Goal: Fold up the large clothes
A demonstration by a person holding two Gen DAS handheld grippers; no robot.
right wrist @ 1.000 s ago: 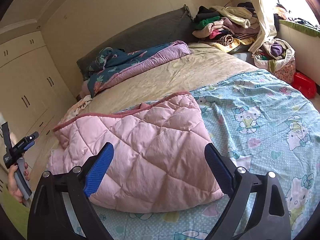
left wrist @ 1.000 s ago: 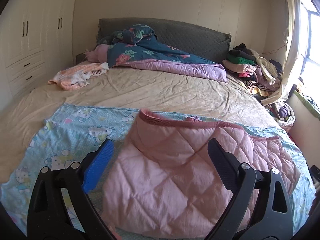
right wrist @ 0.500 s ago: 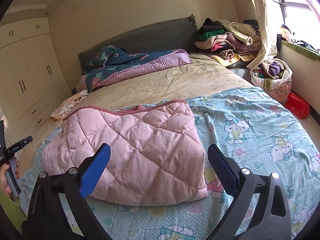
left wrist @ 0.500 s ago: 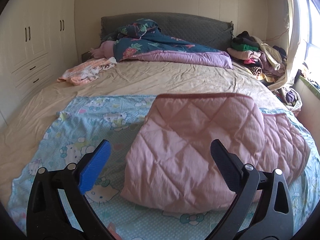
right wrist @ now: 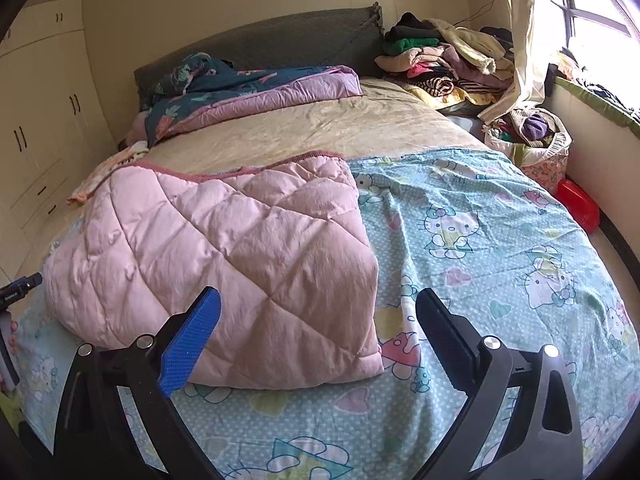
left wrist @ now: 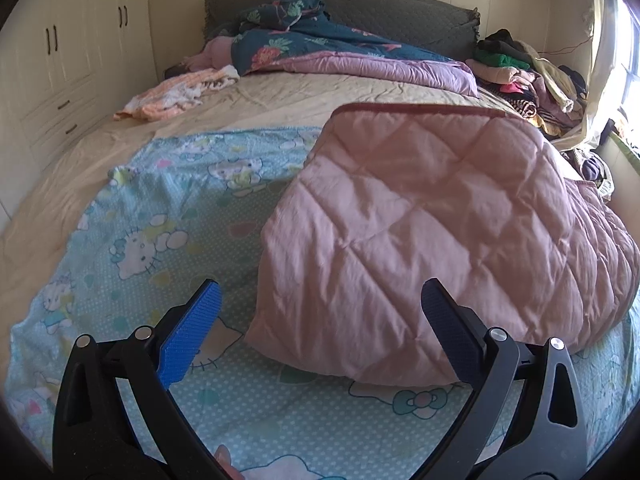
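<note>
A pink quilted blanket (left wrist: 432, 216) lies folded on a light blue cartoon-cat sheet (left wrist: 160, 232) spread over the bed. It also shows in the right wrist view (right wrist: 240, 256), with the sheet (right wrist: 500, 248) bare to its right. My left gripper (left wrist: 318, 304) is open and empty, hovering above the blanket's near left corner. My right gripper (right wrist: 318, 312) is open and empty, above the blanket's near right corner. The left gripper's handle (right wrist: 18, 286) shows at the far left edge of the right wrist view.
A dark floral and purple duvet (left wrist: 340, 52) lies bunched at the headboard. An orange-white cloth (left wrist: 180, 94) lies on the beige sheet. A pile of clothes (right wrist: 448, 60) sits at the bed's far right corner. A bag (right wrist: 536, 140) and a red box (right wrist: 580, 204) stand by the window wall. Wardrobes (left wrist: 60, 60) line the left.
Both grippers have drawn back and risen from the blanket, staying open. The blanket has settled flat in its fold, its maroon-trimmed far edge lying down.
</note>
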